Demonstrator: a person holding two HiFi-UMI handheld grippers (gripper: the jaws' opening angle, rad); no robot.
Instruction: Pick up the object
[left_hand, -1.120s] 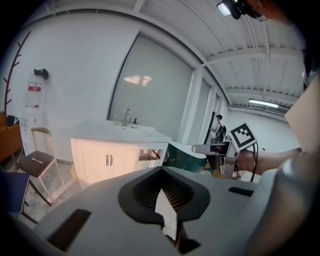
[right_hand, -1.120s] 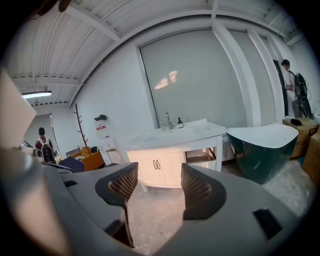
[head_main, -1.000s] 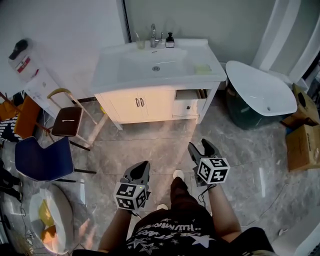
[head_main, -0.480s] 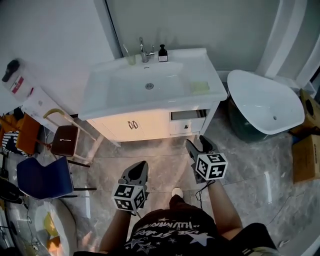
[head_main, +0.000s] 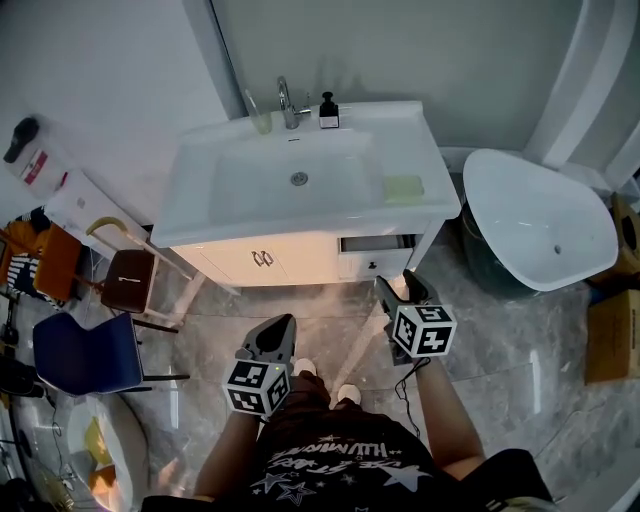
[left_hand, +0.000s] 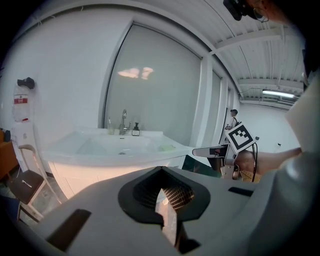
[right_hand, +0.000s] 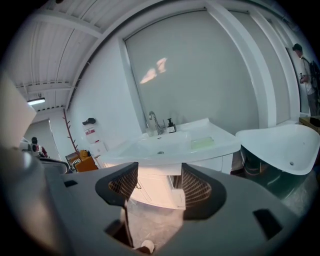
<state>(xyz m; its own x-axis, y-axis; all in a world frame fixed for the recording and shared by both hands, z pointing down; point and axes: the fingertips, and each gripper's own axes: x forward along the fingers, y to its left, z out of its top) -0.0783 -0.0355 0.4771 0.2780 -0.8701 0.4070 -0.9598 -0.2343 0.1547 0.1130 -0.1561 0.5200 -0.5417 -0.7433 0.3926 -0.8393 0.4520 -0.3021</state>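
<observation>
A white sink vanity stands ahead of me. On its counter are a tap, a clear cup, a dark soap bottle and a flat pale green pad at the right. My left gripper hangs over the floor short of the vanity, jaws together, holding nothing. My right gripper is just below the vanity's right corner, its two fingers apart and empty. The right gripper view shows the pad beyond the right gripper. The left gripper view shows the left gripper shut and the pad.
A small drawer in the vanity is pulled open. A white bathtub sits to the right, with a cardboard box past it. To the left are a brown stool and a blue chair. The floor is grey marble tile.
I have stepped closer to the vanity and both grippers have come forward with me. The right gripper now reaches the vanity's front corner. Neither jaw state has changed.
</observation>
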